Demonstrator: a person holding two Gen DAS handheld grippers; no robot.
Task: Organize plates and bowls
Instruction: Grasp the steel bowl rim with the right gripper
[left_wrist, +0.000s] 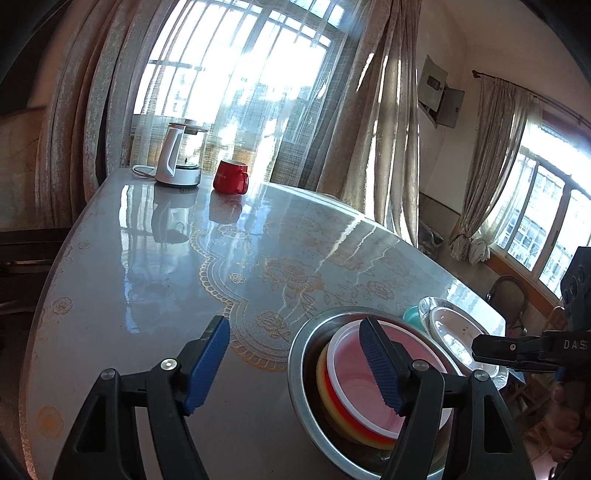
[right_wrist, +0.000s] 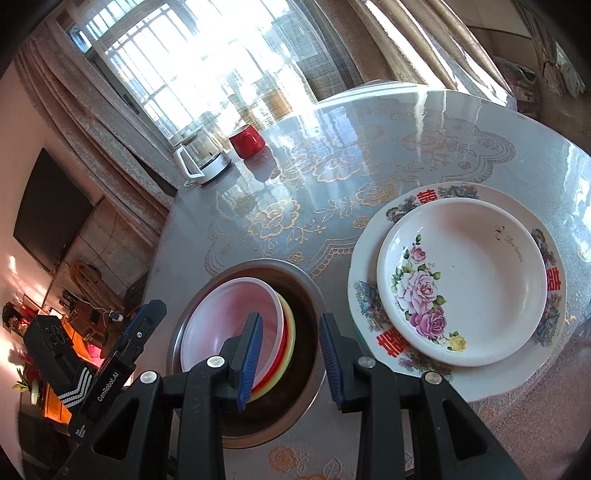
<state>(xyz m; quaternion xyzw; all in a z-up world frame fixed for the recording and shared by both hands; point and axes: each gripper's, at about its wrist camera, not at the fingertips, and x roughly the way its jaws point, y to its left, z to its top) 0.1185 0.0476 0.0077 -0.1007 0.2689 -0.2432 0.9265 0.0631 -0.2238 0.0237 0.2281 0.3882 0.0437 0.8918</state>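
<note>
The left gripper (left_wrist: 295, 363) is standing spread wide with nothing between its pads, one finger hanging over the nested bowls and the other over bare counter (left_wrist: 147, 258). The right gripper (right_wrist: 290, 363) is standing partly spread and also pinching nothing, its gap sitting above the near rim of the metal bowl (right_wrist: 306, 291).

Directly under both grippers, the pink bowl (right_wrist: 229, 317) is lying inside red and yellow bowls, all tilted inside the metal bowl, which looks like deliberate nesting by size to save space.

Just right of the right gripper, the rose plate (right_wrist: 461, 280) is resting on the larger plate (right_wrist: 362, 295), small on big for the same reason. A teal bowl (left_wrist: 412, 315) is peeking out beyond the metal bowl, apparently not yet nested.

Far ahead, the mug (left_wrist: 231, 177) and kettle (left_wrist: 177, 158) are standing well clear of the stacking.
</note>
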